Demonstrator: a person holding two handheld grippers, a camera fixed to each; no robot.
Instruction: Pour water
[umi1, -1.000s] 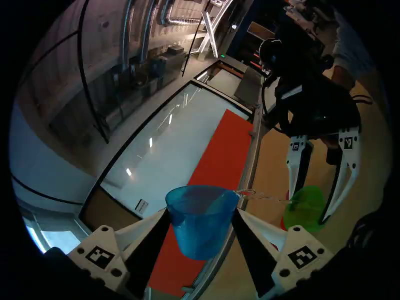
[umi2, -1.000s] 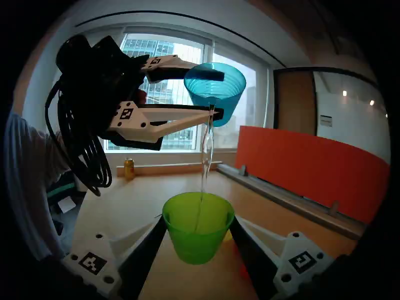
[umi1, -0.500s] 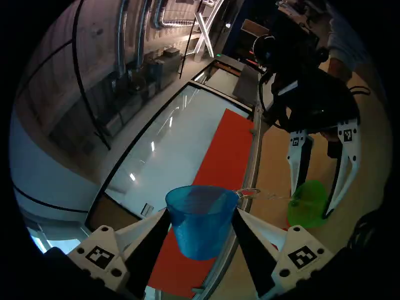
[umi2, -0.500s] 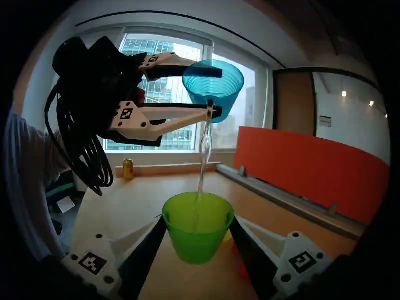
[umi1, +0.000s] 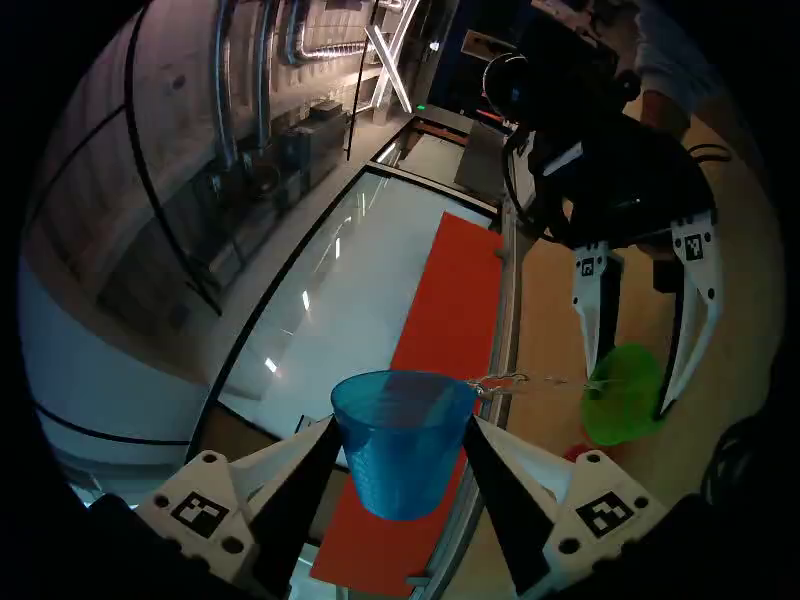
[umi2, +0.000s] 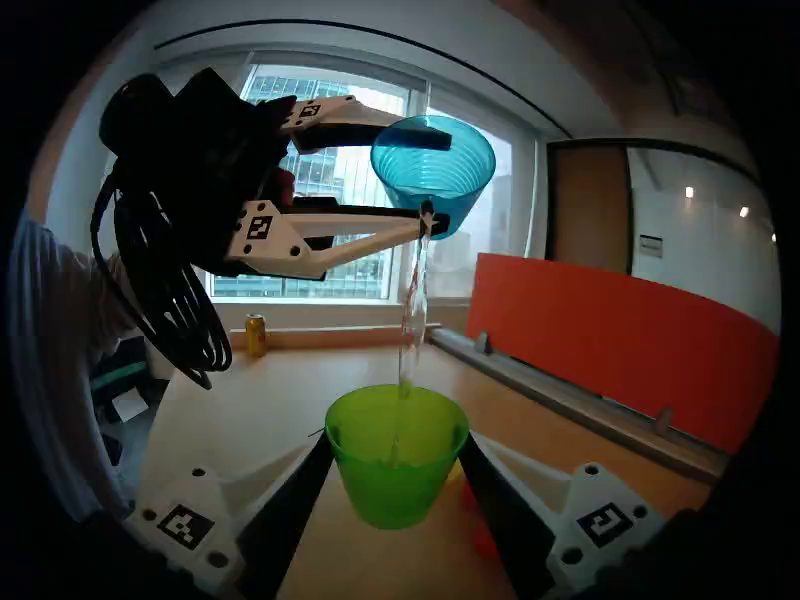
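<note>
My left hand-held gripper clamps a tilted blue cup, water streaming into the green cup my right hand-held gripper clamps

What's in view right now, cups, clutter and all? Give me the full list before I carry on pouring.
blue cup: one, translucent blue, raised and tipped above the green cup
green cup: one, translucent green, upright over the desk, below the blue cup
water stream: one, clear, falling from the blue cup into the green cup
drink can: one, yellow, at the desk's far edge under the window
partition: one, orange, along the desk's side
red object: one, beside the green cup, too hidden to identify
desk: one, light wood
window: one, buildings outside
cable coil: one, black, hanging from the left gripper
left gripper: white fingers, clamping the blue cup
right gripper: white fingers, clamping the green cup
sleeve: one, light, behind the cable coil
</note>
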